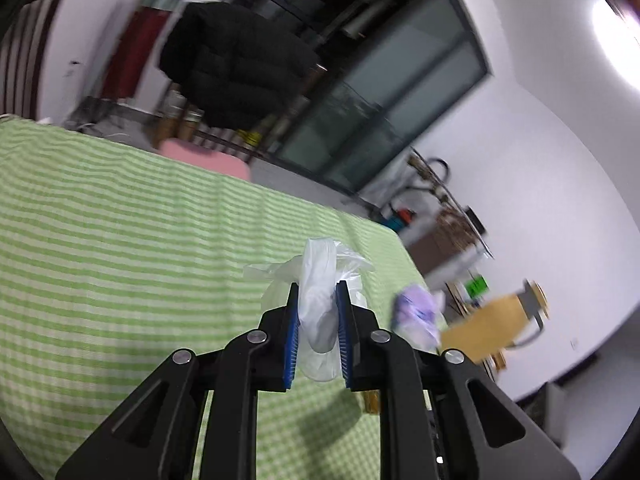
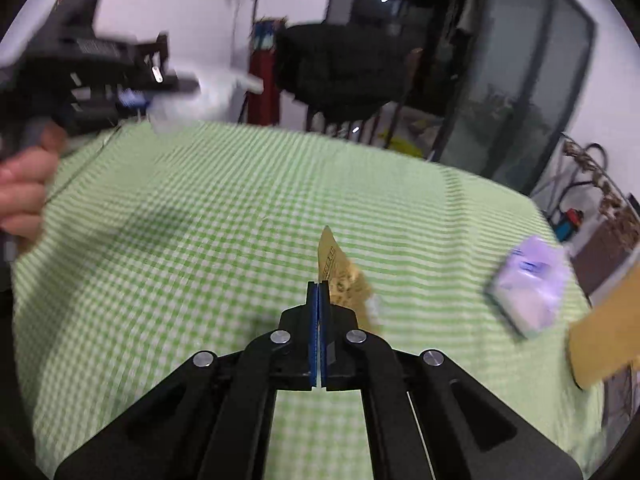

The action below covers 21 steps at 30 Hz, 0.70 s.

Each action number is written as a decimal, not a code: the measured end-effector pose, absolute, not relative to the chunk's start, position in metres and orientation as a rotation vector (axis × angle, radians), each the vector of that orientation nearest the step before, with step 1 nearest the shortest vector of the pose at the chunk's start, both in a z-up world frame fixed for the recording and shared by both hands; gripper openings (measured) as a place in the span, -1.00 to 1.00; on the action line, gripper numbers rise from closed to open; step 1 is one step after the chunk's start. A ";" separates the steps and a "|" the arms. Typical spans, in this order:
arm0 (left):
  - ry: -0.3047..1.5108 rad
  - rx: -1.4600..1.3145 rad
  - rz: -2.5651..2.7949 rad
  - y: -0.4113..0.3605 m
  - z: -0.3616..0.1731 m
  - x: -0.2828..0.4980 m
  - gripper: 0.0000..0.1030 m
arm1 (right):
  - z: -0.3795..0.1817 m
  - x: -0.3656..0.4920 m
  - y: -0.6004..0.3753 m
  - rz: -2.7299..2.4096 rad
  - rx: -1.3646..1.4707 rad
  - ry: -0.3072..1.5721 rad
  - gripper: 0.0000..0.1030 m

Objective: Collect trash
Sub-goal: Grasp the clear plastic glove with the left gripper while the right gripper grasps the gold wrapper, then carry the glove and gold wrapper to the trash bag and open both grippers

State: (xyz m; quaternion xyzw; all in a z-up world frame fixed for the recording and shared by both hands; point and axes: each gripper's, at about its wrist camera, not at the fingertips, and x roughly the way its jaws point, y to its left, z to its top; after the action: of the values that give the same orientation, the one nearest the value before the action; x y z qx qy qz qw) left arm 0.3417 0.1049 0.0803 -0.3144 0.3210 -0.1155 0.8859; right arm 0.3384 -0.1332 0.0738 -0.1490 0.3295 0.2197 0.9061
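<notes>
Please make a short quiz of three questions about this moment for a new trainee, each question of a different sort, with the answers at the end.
1. True or false: the left tool is closed on a white plastic bag.
2. What does the right tool hold? A) a red cup B) a gold wrapper C) a spoon
3. Fill the gap: the purple pack lies near the right edge of the green checked ____.

Key:
1. True; the pads pinch the bag.
2. B; the wrapper sticks out between the shut pads.
3. cloth.
</notes>
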 end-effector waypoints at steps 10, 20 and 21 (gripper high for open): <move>0.658 -0.535 -0.467 0.011 0.110 0.328 -0.72 | 0.133 0.235 -0.287 0.201 -0.130 0.550 -0.99; 0.665 -0.433 -0.663 -0.093 0.132 0.279 -0.73 | 0.119 0.081 -0.474 -0.156 0.006 0.571 -0.99; 0.679 -0.419 -0.676 -0.104 0.132 0.275 -0.73 | 0.110 0.063 -0.493 -0.192 0.011 0.589 -0.99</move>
State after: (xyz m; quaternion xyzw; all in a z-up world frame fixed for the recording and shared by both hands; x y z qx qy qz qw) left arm 0.2753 -0.1039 0.1322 -0.1999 0.3241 -0.3229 0.8664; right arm 0.0634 -0.4932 0.1102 0.0053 0.2899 -0.0947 0.9523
